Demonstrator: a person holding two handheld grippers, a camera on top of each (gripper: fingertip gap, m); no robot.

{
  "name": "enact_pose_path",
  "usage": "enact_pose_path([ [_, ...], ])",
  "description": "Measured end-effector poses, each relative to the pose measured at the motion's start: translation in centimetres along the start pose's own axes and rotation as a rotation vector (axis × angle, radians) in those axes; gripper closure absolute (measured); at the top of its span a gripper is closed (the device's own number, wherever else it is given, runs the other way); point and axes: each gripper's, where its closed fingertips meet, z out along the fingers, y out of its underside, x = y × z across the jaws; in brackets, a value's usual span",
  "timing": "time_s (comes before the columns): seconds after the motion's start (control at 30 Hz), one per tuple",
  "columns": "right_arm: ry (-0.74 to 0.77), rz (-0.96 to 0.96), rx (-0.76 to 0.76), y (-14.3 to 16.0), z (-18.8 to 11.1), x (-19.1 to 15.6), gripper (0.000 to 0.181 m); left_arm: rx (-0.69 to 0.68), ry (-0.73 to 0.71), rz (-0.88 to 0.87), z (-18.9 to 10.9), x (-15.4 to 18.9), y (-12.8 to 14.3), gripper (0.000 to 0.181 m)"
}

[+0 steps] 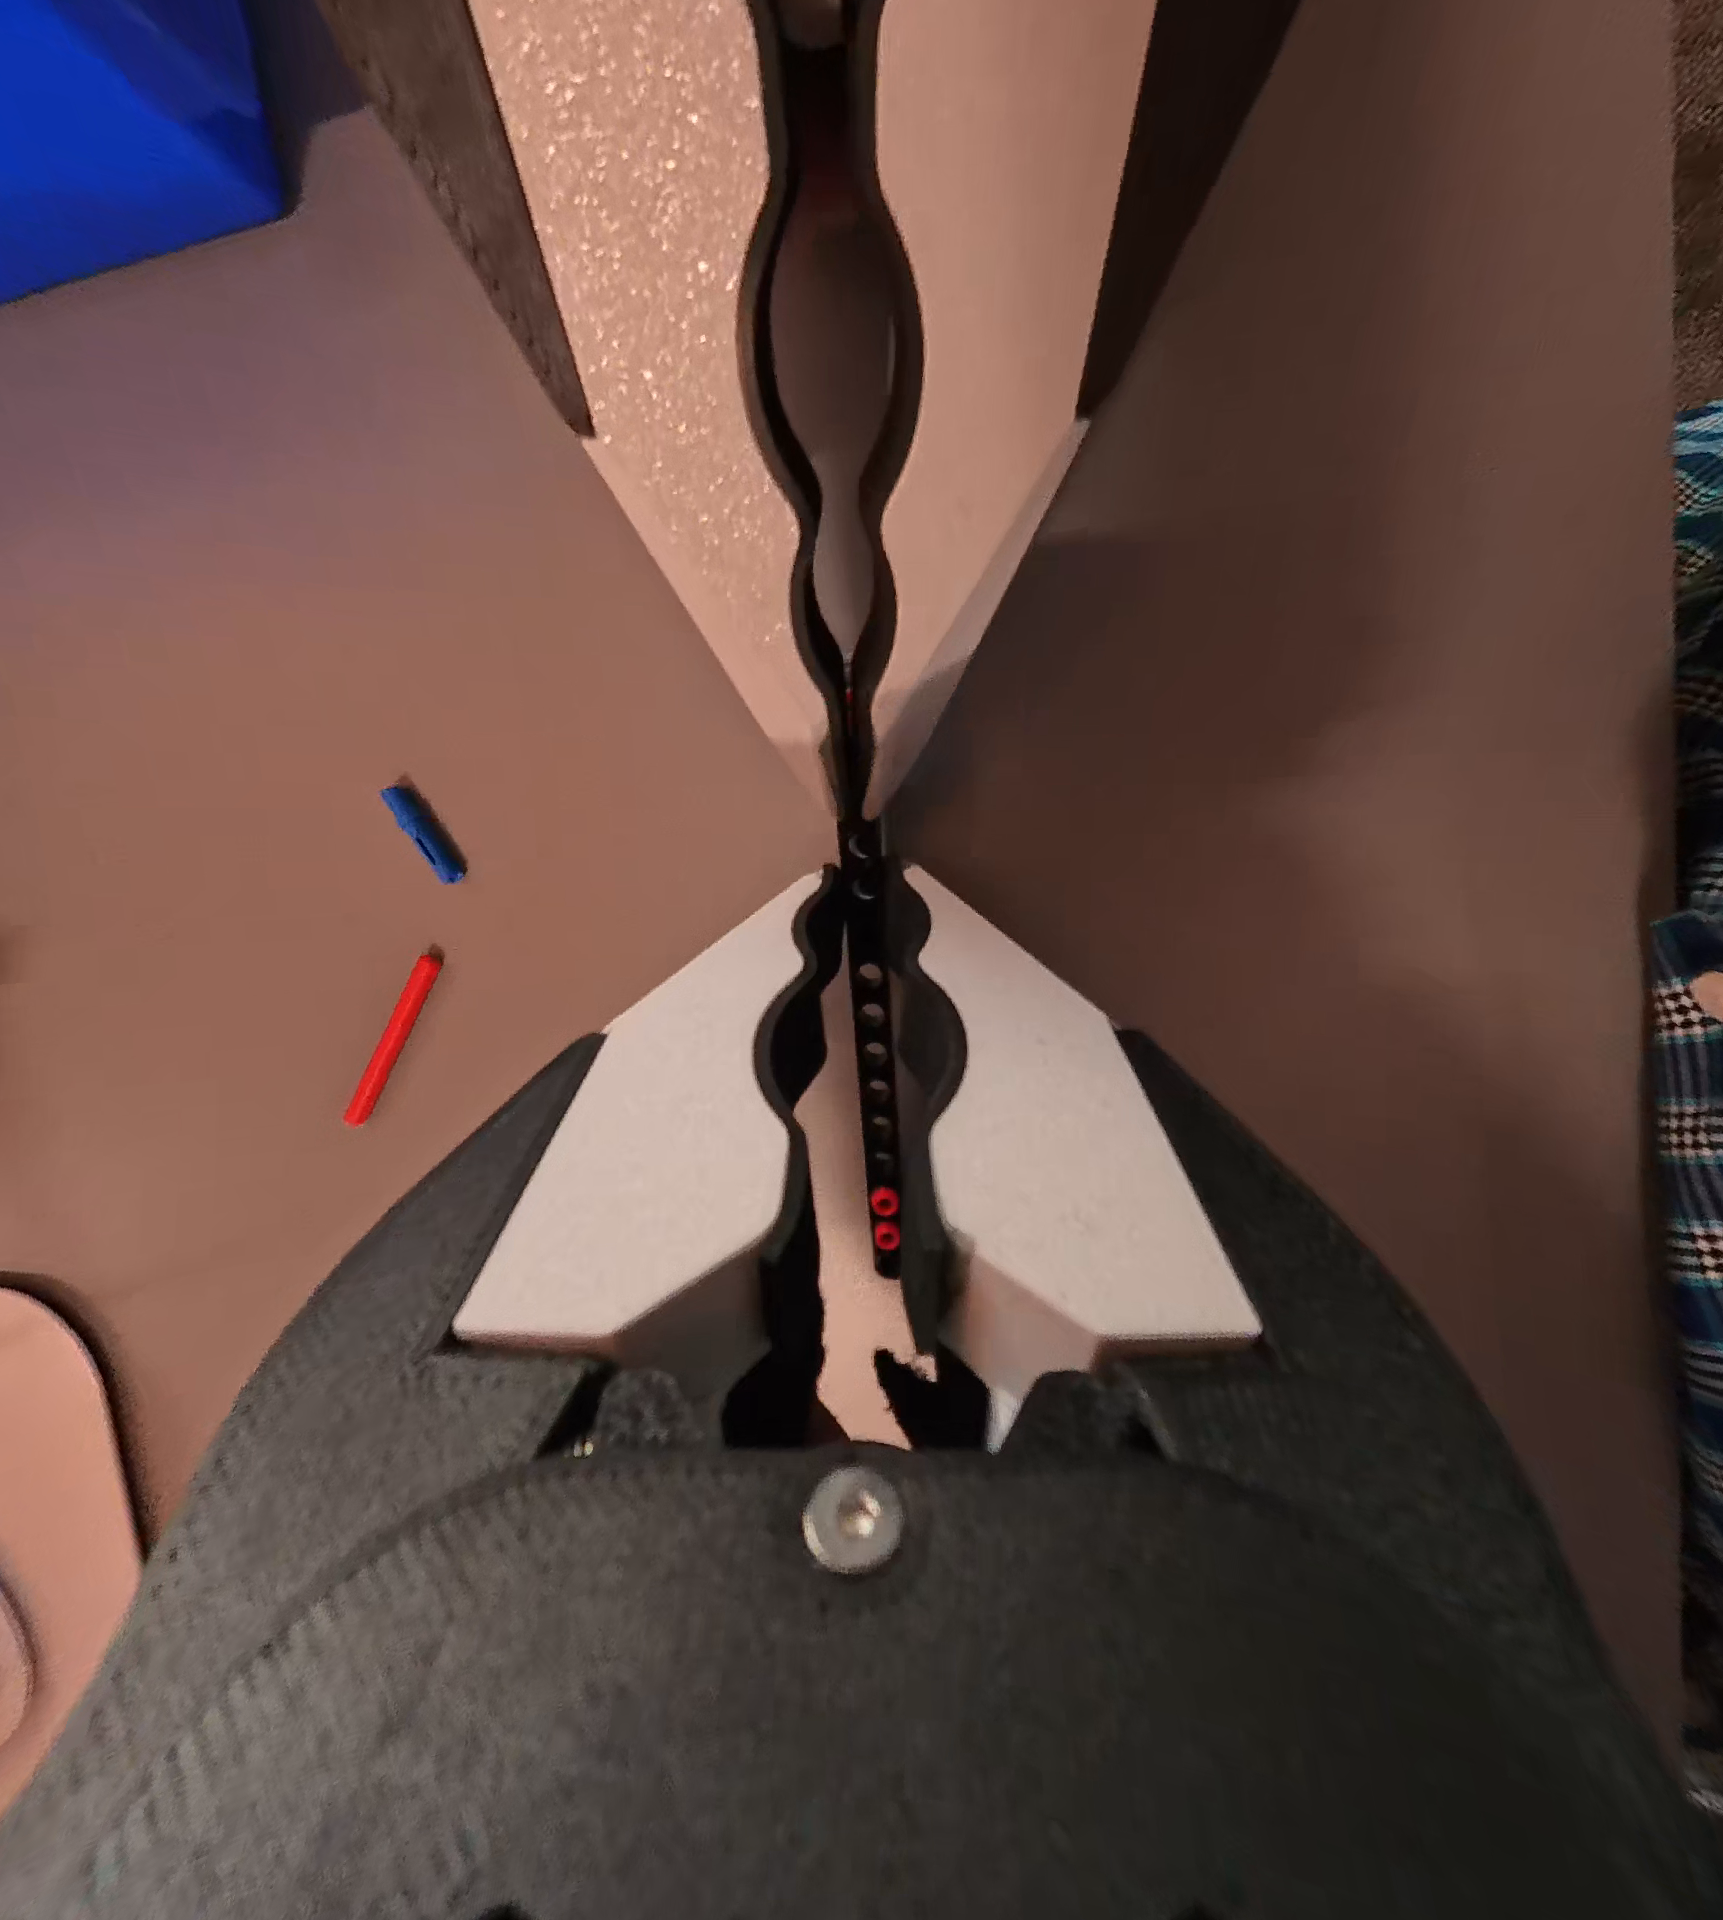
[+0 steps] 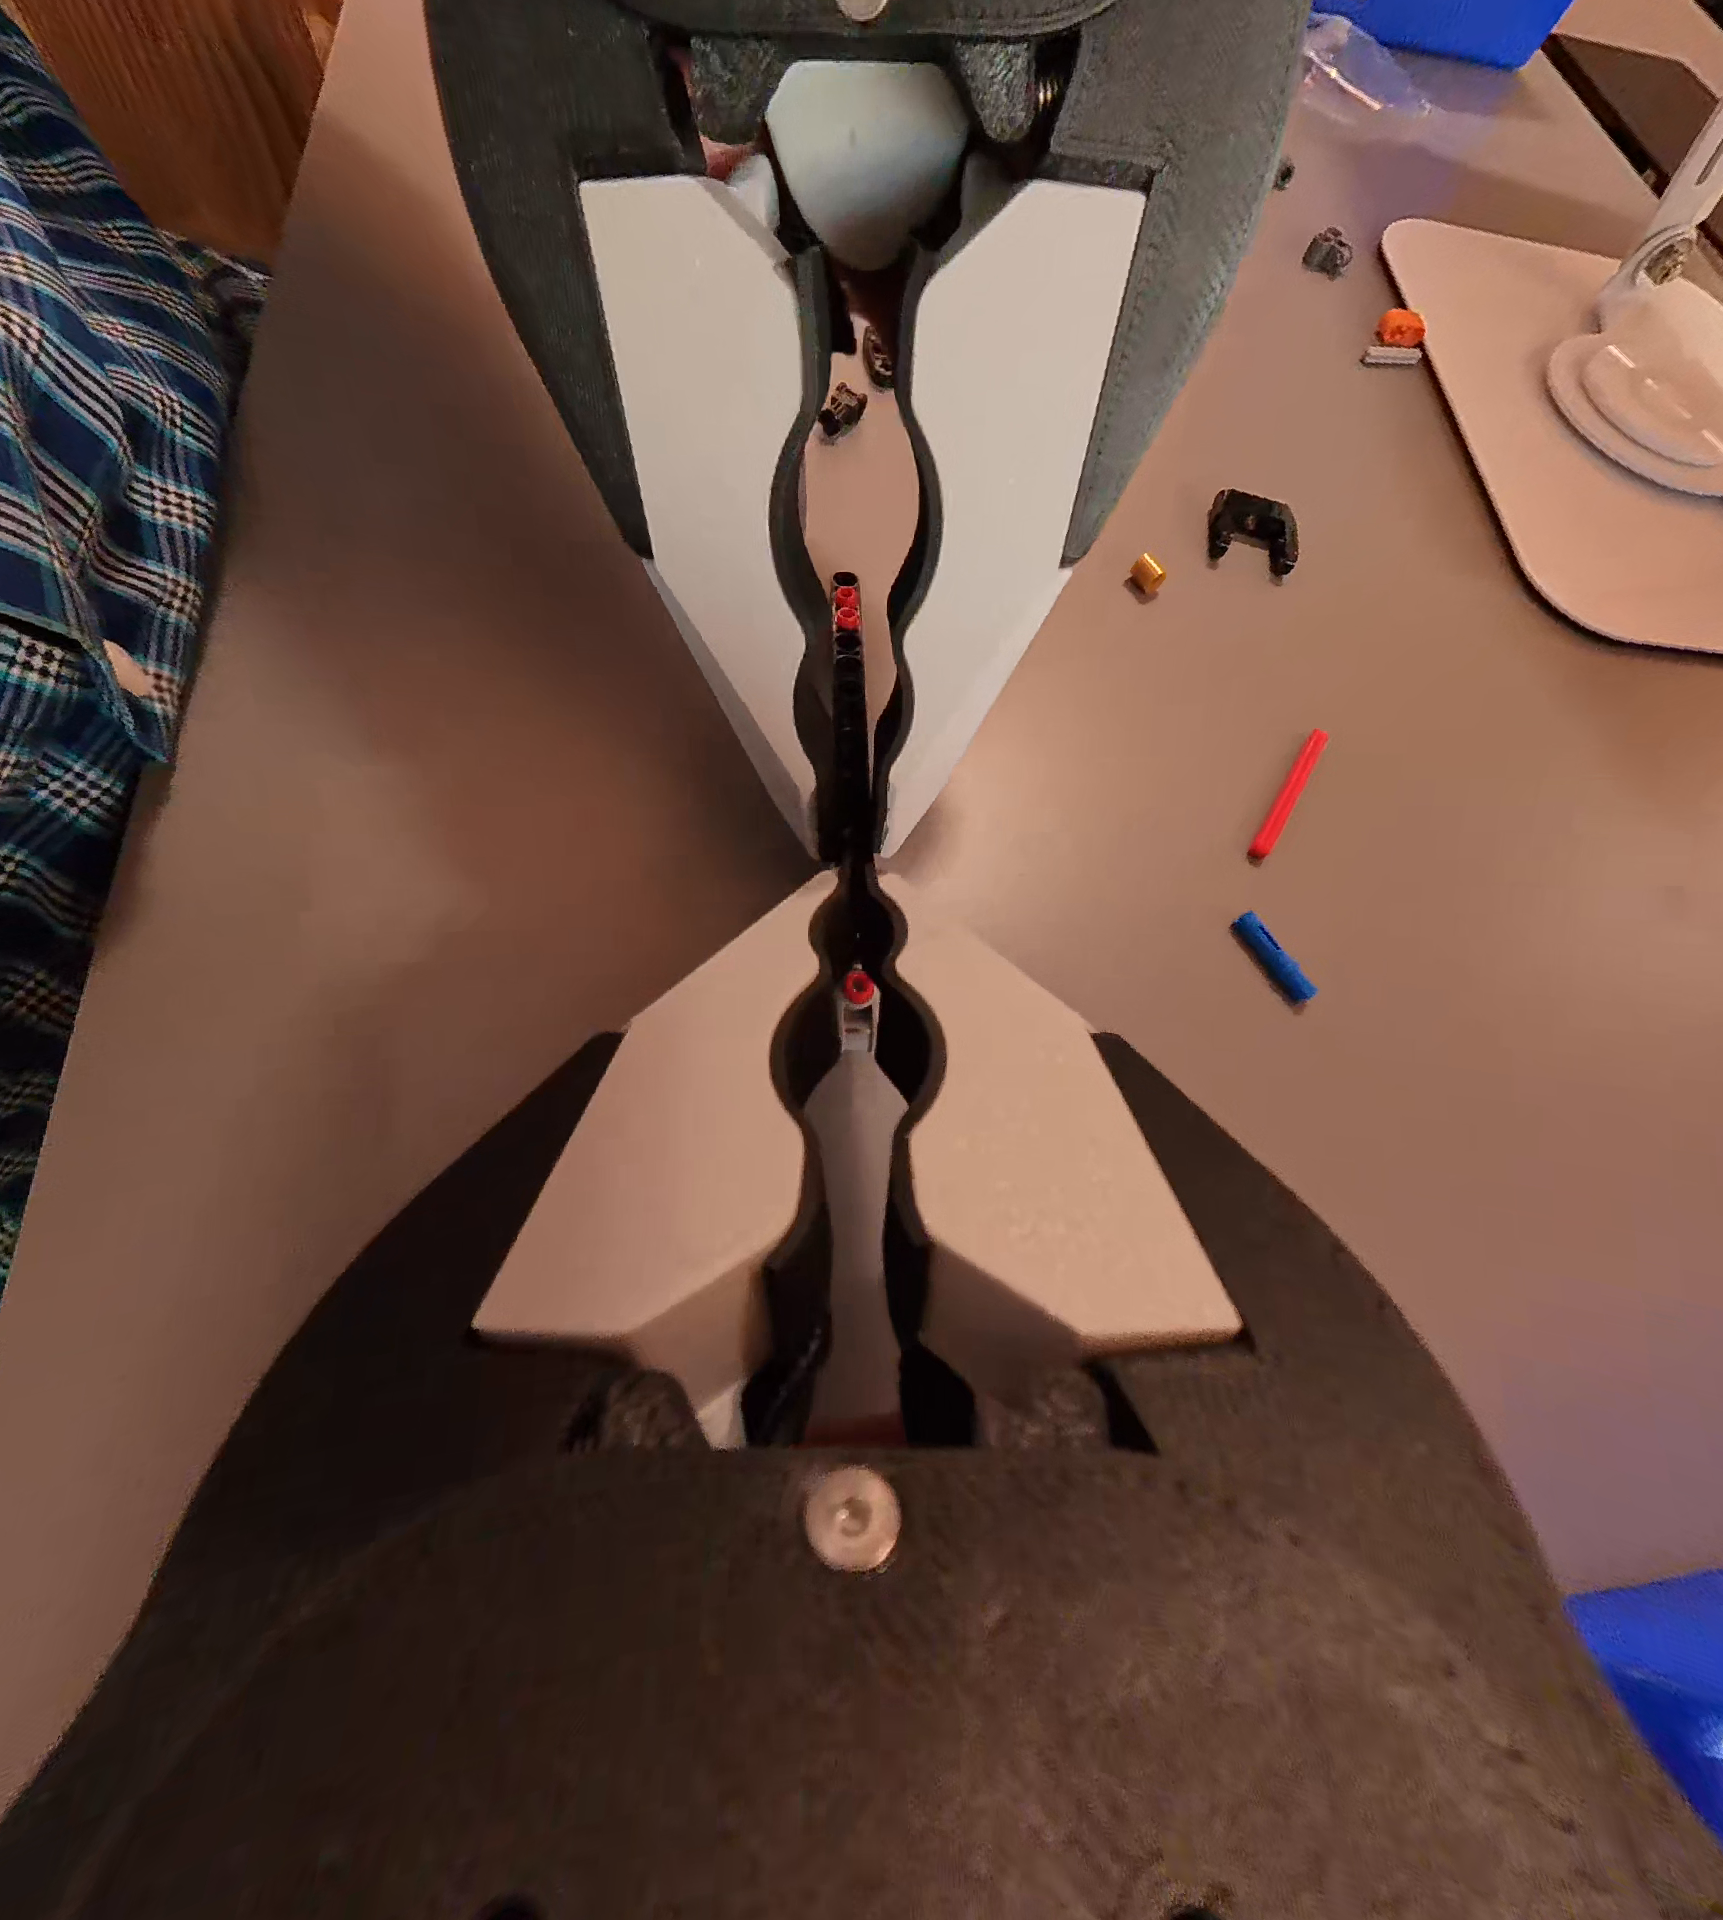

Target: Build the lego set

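My two grippers meet tip to tip above the brown table [image 1: 1304, 831]. My left gripper [image 1: 862, 878] is shut on a long black beam [image 1: 875, 1039] with a row of holes and two red pins [image 1: 884, 1218] near its back end. The beam's front end reaches into the tips of my right gripper [image 1: 852, 800]. In the right wrist view, my right gripper [image 2: 857, 883] is shut on a small grey piece with a red pin [image 2: 857, 1000], right at the end of the black beam [image 2: 849, 707] held by the left gripper [image 2: 852, 842]. Whether the two parts are joined is hidden.
A red axle [image 2: 1288, 795] and a blue pin [image 2: 1275, 956] lie on the table beside the grippers. A black connector [image 2: 1252, 530], a yellow bush [image 2: 1146, 575] and an orange piece [image 2: 1400, 327] lie near a white stand base [image 2: 1563, 468]. A blue bin [image 2: 1709, 1704] and a plaid sleeve [image 2: 26, 623] flank the table. My two grippers' fingertips are within a few centimetres of each other.
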Motion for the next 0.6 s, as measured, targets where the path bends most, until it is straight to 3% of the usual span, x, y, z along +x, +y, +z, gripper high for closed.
enact_pose_path([
  [0.3, -0.010, 0.003, -0.002, 0.3, 0.0, 0.1, 0.181, -0.056, 0.020, 0.020, 0.2, 0.0, -0.2, 0.175],
  [0.6, -0.009, 0.009, -0.002, 0.4, 0.2, 0.2, 0.181, 0.112, -0.049, -0.064, -0.2, -0.1, -1.3, 0.178],
])
